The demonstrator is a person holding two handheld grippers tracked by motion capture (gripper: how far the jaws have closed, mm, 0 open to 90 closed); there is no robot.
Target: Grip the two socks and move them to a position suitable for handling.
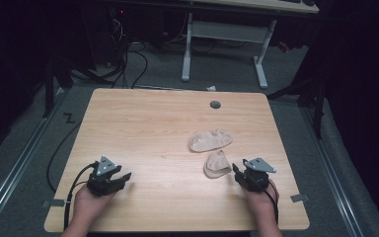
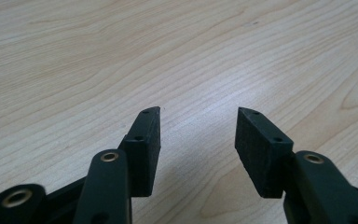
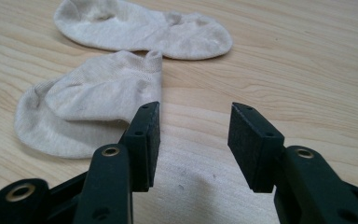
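Observation:
Two beige ankle socks lie on the wooden table (image 1: 143,128). One sock lies flat (image 1: 209,140) (image 3: 144,28) right of the table's middle. The other, folded over on itself (image 1: 217,165) (image 3: 88,109), sits nearer the front edge. My right gripper (image 1: 239,174) (image 3: 194,140) stands open just right of the folded sock, its left jaw close to the sock's edge, nothing between the jaws. My left gripper (image 1: 122,178) (image 2: 198,149) rests open over bare wood at the front left, holding nothing.
A round grey cable hole (image 1: 215,104) sits near the table's far edge. Beyond the table stand a white desk frame (image 1: 224,44) and loose cables (image 1: 128,64) on the floor. Bare wood lies between the two grippers.

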